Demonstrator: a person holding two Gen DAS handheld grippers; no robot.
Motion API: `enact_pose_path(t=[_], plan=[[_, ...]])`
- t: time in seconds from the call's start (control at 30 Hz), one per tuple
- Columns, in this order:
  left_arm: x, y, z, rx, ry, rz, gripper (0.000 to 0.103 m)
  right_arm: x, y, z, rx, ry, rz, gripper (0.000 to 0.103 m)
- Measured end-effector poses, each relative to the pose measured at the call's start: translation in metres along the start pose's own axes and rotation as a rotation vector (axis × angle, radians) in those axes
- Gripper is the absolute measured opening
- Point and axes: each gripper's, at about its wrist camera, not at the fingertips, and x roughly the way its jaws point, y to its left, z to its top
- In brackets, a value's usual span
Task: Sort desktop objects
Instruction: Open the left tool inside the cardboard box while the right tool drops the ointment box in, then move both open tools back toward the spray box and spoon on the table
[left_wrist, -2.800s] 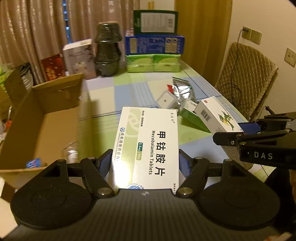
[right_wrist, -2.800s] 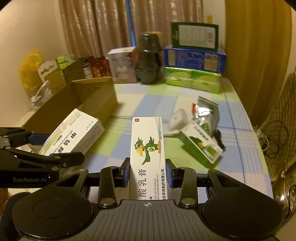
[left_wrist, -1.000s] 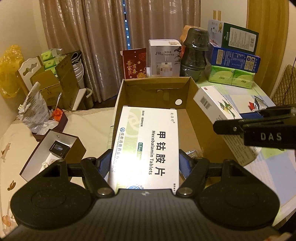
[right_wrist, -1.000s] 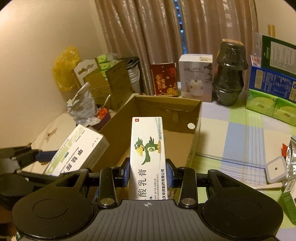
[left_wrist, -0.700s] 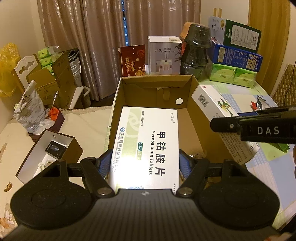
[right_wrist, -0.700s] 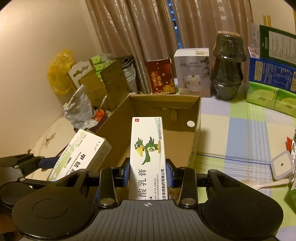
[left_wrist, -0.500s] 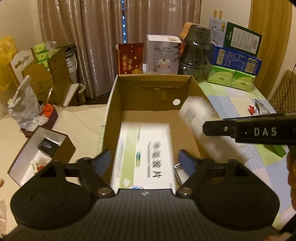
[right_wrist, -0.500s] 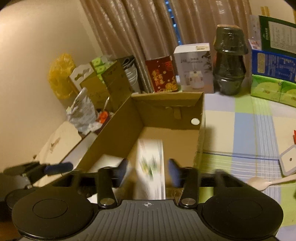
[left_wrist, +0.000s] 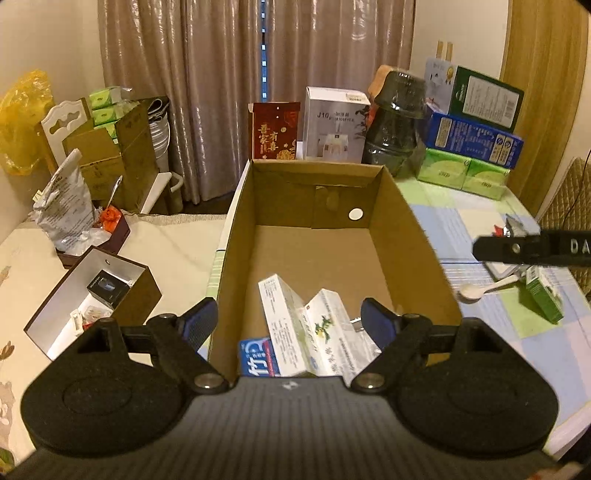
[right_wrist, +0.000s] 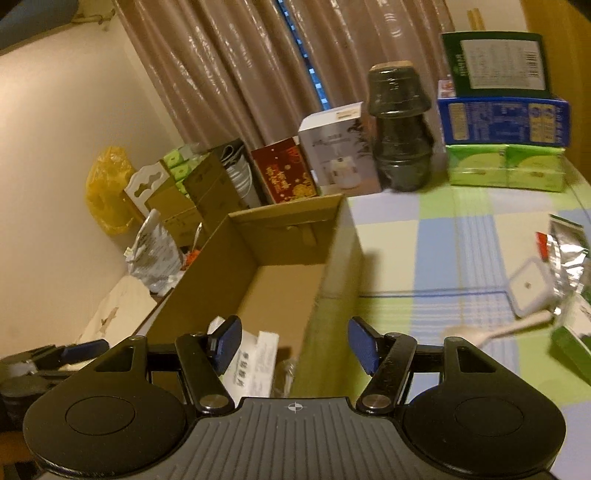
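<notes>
An open cardboard box (left_wrist: 402, 236) stands at the table's left edge. Inside at its near end lie the white Mecobalamin tablet box (left_wrist: 280, 325), the white bird-logo ointment box (left_wrist: 328, 343) and a blue-and-white pack (left_wrist: 256, 356). My left gripper (left_wrist: 290, 319) is open and empty above the box's near end. My right gripper (right_wrist: 295, 341) is open and empty over the box's right wall (right_wrist: 332, 266); the white boxes (right_wrist: 255, 360) show below it. The right gripper's finger (left_wrist: 532, 249) shows at the right in the left wrist view.
On the checked tablecloth (right_wrist: 443, 258) lie a white spoon (right_wrist: 498, 332), a small white square case (right_wrist: 528, 288), a silver foil pouch (right_wrist: 567, 258) and a green box (left_wrist: 543, 295). Stacked cartons and a dark jar (left_wrist: 397, 136) stand at the back. Boxes and bags sit on the floor left.
Both grippers opened over the cardboard box and let go of their medicine boxes, which dropped inside. The right gripper has since tilted and swung toward the table.
</notes>
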Motion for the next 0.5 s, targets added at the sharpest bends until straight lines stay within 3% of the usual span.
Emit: enact_pose_path(t=[0.3, 0.5], plan=[[-0.040, -0.035, -0.013, 0.006, -0.022, -0.021, 0.082, -0.062, -0.028, -0.030, -0.036, -0.019, -0.076, 0.067], [-0.056, -0.075, -0.022, 0.036, -0.025, -0.070, 0.085, -0.105, -0.056, -0.044, 0.005, -0.030, -0.096, 0.075]])
